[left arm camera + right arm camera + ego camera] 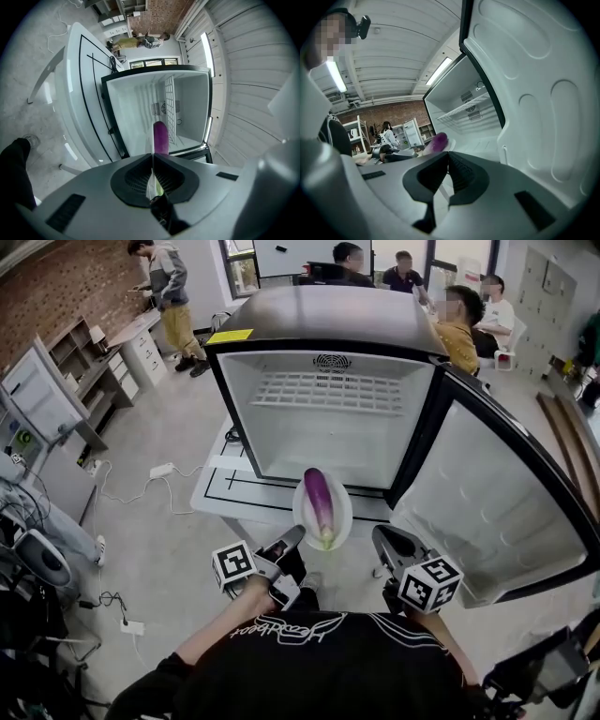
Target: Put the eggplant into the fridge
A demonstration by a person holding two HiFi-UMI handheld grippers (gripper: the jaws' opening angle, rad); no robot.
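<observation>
Left gripper [294,534] jaws pinch rim of white round plate [343,514] carrying long purple eggplant [320,502], just before open white fridge [328,432]. Right gripper [384,540] jaws pressed together, empty; its view shows only eggplant's tip.

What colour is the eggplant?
Eggplant: purple, green stem end, on the white plate; head view shows it best.

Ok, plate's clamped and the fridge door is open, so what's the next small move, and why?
Probably ease the left hand-held gripper forward, keeping it level. It is shut on the rim of the white plate, the eggplant lies loose on that plate, and the plate hangs just outside the open fridge, in front of the bare floor below the wire shelf.
</observation>
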